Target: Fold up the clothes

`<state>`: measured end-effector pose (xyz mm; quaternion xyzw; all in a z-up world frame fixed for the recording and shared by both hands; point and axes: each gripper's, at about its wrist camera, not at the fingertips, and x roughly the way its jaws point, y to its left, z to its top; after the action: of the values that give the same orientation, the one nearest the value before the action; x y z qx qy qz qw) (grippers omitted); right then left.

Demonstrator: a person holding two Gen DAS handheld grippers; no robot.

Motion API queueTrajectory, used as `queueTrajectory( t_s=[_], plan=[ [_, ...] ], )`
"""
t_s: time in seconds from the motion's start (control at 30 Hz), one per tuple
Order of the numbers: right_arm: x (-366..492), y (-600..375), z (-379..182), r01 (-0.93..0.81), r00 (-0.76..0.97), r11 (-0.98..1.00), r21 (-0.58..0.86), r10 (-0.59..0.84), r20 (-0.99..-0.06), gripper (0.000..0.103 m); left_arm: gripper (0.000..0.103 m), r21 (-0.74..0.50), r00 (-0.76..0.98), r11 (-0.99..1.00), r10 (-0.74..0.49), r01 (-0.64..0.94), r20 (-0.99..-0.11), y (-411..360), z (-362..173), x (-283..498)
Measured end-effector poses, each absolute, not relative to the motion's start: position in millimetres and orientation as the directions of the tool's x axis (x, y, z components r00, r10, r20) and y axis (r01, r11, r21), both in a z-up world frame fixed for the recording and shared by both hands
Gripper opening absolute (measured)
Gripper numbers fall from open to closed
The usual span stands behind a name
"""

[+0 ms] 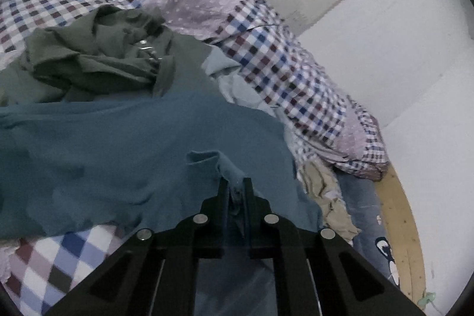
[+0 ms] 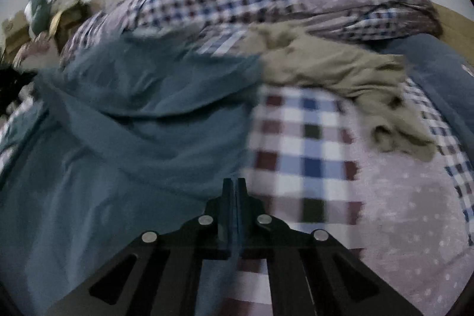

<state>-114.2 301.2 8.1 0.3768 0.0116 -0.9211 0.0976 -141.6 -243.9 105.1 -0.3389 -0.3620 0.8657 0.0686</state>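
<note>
A checked quilt (image 1: 266,55) is spread over the bed, and on it the teal garment (image 1: 133,144) is laid out, with a green garment (image 1: 97,55) and a beige one (image 2: 340,70) nearby. The teal cloth is judged soft, light and limp, best taken at its hem corners. A bunched edge is clenched in the left tool (image 1: 235,182); the right tool (image 2: 235,182) is pressed fully closed at the garment's edge, apparently pinching thin cloth.

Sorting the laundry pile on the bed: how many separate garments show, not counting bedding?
3, maybe more hidden. The teal garment is pinched in both tools; the olive green one lies crumpled beyond it; the beige one lies to its right.
</note>
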Motion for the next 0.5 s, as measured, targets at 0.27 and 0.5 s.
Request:
queueTrajectory(
  t_s=[0.27,0.5],
  plan=[
    [-117.4,307.4,3.0,0.176,-0.667,-0.98,0.088,-0.185,-0.722,0.004,0.046,-0.549,-0.647,-0.805,0.299,0.224,-0.701,-239.9,66.6,-133.6],
    [-123.1,292.3,23.2,0.244,-0.639,-0.905,0.347,-0.42,-0.644,0.046,0.079,-0.63,-0.756,-0.77,0.348,0.107,-0.554,-218.8,68.6,-50.2]
  ],
)
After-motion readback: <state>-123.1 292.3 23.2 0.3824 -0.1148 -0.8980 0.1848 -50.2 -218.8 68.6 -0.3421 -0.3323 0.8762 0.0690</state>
